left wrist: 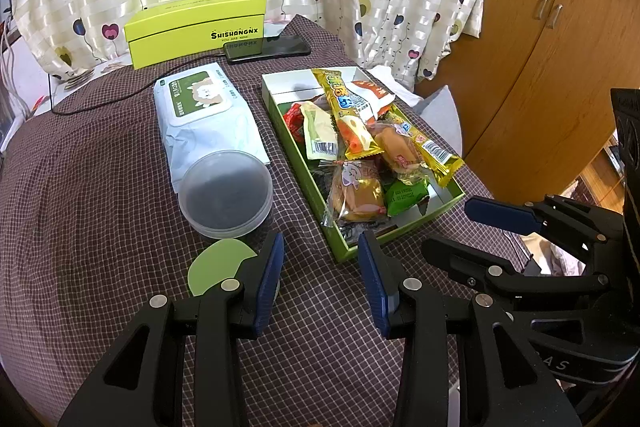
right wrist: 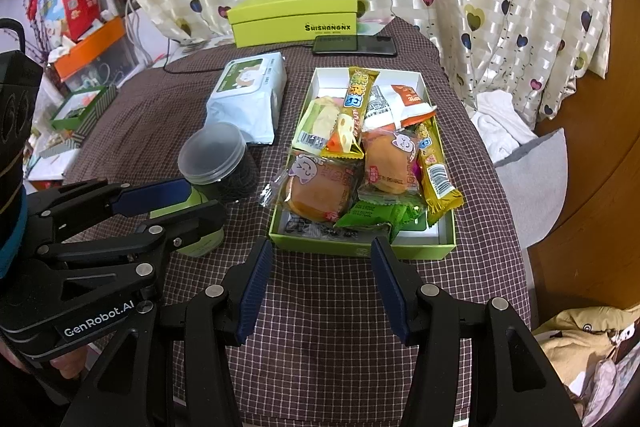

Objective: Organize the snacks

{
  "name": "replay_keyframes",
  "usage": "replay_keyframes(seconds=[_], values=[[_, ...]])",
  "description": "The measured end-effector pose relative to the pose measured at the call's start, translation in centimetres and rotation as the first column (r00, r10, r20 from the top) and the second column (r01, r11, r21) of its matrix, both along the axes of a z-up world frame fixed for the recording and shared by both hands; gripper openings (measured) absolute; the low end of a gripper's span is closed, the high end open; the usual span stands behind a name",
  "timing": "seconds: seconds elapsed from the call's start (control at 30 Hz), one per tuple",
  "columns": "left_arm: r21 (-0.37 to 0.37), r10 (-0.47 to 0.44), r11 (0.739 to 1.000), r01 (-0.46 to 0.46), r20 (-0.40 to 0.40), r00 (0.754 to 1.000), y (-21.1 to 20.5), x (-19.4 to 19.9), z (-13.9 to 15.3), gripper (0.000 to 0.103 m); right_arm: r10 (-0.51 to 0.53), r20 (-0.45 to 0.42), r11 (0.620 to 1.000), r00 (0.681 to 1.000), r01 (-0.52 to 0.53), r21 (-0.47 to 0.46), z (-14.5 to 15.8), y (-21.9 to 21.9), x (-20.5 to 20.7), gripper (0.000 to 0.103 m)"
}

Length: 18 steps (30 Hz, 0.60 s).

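An open green box (left wrist: pixel 442 211) (right wrist: pixel 360 249) on the checked tablecloth holds several wrapped snacks: two small cakes (left wrist: pixel 356 193) (right wrist: pixel 320 189), yellow bars (left wrist: pixel 344 107) (right wrist: pixel 434 167), a green packet (left wrist: pixel 406 197) (right wrist: pixel 372 213) and a white-and-orange bag (right wrist: pixel 400 103). My left gripper (left wrist: pixel 320 279) is open and empty, just in front of the box's near left corner. It also shows in the right wrist view (right wrist: pixel 180 199). My right gripper (right wrist: pixel 320 283) is open and empty, in front of the box's near edge. It also shows in the left wrist view (left wrist: pixel 464 227).
A clear-lidded round tub (left wrist: pixel 226 193) (right wrist: pixel 218 157), a green can (left wrist: pixel 220 265) (right wrist: pixel 200 245) and a wet-wipes pack (left wrist: pixel 200 107) (right wrist: pixel 250 95) lie left of the box. A closed green box (left wrist: pixel 196 27) (right wrist: pixel 296 17) and a phone (left wrist: pixel 268 49) (right wrist: pixel 354 45) sit at the back. A wooden wardrobe (left wrist: pixel 540 47) stands right.
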<state>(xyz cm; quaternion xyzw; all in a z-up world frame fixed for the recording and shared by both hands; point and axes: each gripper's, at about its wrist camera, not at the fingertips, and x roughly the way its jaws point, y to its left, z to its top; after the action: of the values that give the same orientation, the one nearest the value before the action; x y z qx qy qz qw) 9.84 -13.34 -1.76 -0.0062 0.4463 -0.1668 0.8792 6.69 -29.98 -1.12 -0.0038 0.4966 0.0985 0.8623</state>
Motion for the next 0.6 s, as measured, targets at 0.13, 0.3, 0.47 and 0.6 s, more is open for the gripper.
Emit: replay_keyframes(seconds=[0.13,0.3,0.47,0.6], values=[[0.001,0.001,1.000,-0.001,0.000,1.000,-0.01,-0.02,0.02,0.040,0.000,-0.001,1.000,1.000,0.000,0.000,-0.02,0.03,-0.05,0.051],[0.000,0.000,1.000,0.000,0.000,1.000,-0.03,0.00,0.00,0.040,0.001,0.000,1.000,1.000,-0.001,0.000,0.07,0.11,0.00,0.051],[0.003,-0.001,1.000,0.001,0.001,1.000,-0.10,-0.06,0.03,0.040,0.001,0.000,1.000,1.000,-0.001,0.001,0.09,0.09,-0.01,0.051],[0.004,-0.008,1.000,0.008,0.001,1.000,-0.01,0.00,0.04,0.040,0.002,0.000,1.000,1.000,-0.002,0.001,0.08,0.08,-0.03,0.051]])
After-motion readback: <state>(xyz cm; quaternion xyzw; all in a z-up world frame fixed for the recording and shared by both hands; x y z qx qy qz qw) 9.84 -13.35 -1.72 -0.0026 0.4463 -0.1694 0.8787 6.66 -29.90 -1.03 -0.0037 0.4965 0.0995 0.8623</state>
